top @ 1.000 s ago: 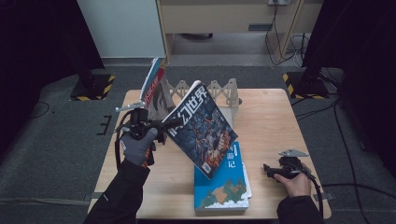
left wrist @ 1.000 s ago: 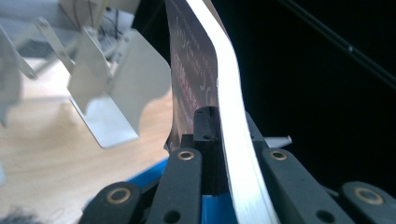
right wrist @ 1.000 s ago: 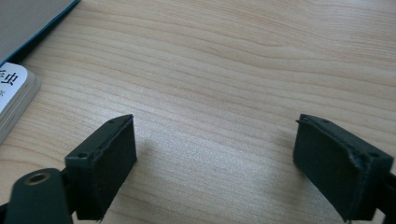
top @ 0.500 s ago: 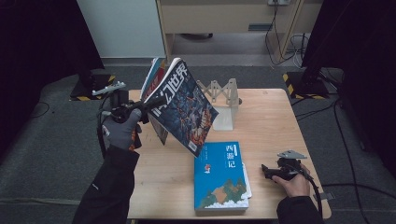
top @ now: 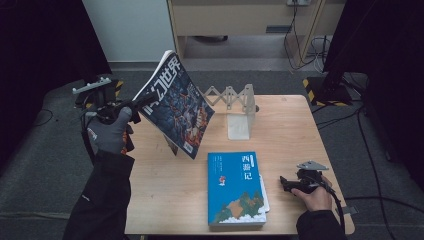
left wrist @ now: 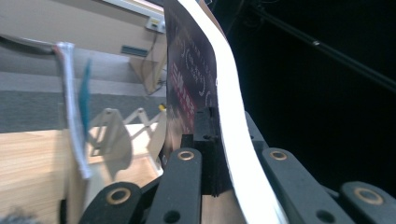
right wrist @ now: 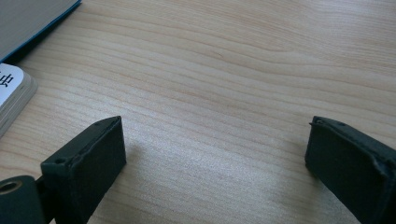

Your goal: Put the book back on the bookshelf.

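A dark-covered magazine (top: 175, 105) hangs tilted above the table's left part. My left gripper (top: 142, 102) is shut on its upper left edge. In the left gripper view the jaws (left wrist: 212, 140) pinch the magazine (left wrist: 191, 70) near its white page edge. A blue book (top: 236, 187) lies flat near the table's front, on top of another book. My right gripper (top: 284, 183) rests on the table just right of the blue book, pointing at it. Its jaws have just been opening and now stand wide (right wrist: 215, 149) with only bare wood between them.
A pale expandable book rack (top: 235, 107) stands at the back middle of the wooden table (top: 300, 130). A thin book (top: 172, 145) stands upright under the raised magazine. A dark floor surrounds the table; a cabinet stands behind it.
The left gripper has carried the magazine up and to the left, off the blue book, so its whole cover now shows. The right hand has stayed put.
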`<action>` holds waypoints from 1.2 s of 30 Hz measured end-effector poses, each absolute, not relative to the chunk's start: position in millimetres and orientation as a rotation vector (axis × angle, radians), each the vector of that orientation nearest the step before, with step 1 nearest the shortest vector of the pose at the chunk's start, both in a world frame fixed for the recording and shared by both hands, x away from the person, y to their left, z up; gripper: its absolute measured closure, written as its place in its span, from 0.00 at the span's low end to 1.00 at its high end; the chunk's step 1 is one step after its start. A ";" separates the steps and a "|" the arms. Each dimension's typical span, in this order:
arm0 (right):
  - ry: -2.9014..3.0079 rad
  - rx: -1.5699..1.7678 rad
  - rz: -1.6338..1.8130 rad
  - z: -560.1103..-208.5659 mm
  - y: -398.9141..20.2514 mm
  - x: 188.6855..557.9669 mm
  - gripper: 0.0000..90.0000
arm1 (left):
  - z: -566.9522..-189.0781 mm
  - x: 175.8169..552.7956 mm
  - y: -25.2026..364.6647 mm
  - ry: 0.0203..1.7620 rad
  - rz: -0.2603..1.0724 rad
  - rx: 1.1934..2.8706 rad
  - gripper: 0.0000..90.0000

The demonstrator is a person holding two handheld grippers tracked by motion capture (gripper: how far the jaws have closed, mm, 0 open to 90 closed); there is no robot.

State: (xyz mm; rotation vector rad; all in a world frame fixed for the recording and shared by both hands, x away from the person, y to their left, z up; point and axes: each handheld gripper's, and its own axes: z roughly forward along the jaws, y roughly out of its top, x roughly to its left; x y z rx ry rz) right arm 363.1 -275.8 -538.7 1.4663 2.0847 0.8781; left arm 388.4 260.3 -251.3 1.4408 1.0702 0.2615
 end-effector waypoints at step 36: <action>2.090 1.463 0.877 -538.6 -276.0 363.3 0.06 | -254.0 441.8 227.9 1.243 0.547 1.533 0.91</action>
